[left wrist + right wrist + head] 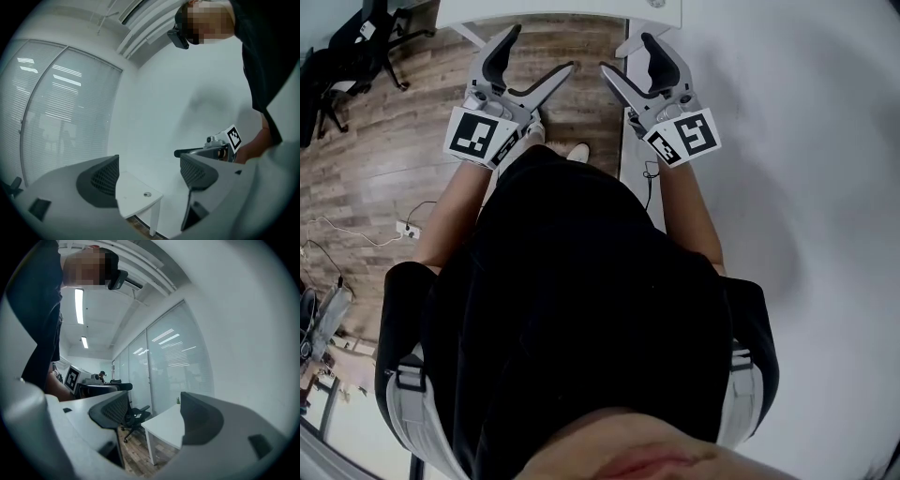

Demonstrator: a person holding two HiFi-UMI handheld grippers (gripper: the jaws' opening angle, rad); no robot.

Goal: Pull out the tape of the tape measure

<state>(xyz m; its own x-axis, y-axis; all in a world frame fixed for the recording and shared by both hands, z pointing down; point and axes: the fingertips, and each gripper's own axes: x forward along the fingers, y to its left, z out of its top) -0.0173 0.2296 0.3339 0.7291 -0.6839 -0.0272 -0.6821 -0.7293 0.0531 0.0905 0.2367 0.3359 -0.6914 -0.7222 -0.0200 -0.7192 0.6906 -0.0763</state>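
Far left of the head view: office chairs [356, 47] and a loose cable [356, 234] on the wood floor [394, 169].

The left gripper [539, 52] is held out in front of the person's torso, marker cube [478, 136] facing up. Its own view shows the jaws wide apart with nothing between them, only a white counter [136, 197] corner and a bare wall [164, 93] beyond.

The right gripper [626, 54] is just beside it at the same height, the tips near each other but apart. Its own view also shows the jaws spread wide and empty, looking over a counter edge [166, 427] toward a glass partition [164, 362].

Tape measure: not visible in any view. The little counter surface that shows is bare, so I can't say where it is.

Step, as a judgement: the task isn't under way. This is a ready pose, both tools free.

Next move calls for finding the tape measure first, then bringing both grippers down to it. One pair of jaws needs to pin the case, the other to pinch the tape's end hook and draw it straight out.
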